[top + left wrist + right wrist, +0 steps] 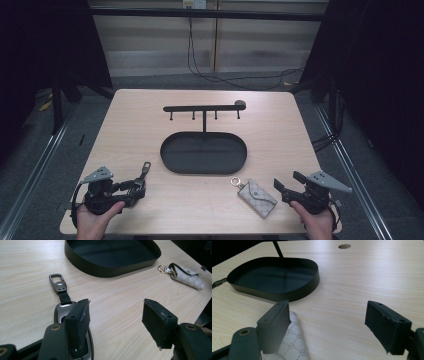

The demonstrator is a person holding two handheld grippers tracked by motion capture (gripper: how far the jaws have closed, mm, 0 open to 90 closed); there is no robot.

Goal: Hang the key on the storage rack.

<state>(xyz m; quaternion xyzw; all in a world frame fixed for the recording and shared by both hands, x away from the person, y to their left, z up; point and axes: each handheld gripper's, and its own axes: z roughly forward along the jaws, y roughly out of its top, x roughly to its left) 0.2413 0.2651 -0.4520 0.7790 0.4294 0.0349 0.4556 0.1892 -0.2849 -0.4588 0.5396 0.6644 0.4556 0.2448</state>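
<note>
Black oval tray (pixel 170 162) mid-table, shallow-walled — bare inside. Rising from its far rim, a thin post carrying a hook bar (pixel 200 108) with four short pegs. Pale wood table (pixel 135 117) underneath, a round hole (pixel 344 246) toward its far right corner. Beyond the far edge — grey floor, black cables (pixel 235 80) looping before a panelled wall.

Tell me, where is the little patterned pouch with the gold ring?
In the high view the pouch lies flat on the table's near right part, between the black tray and the right gripper.
</note>
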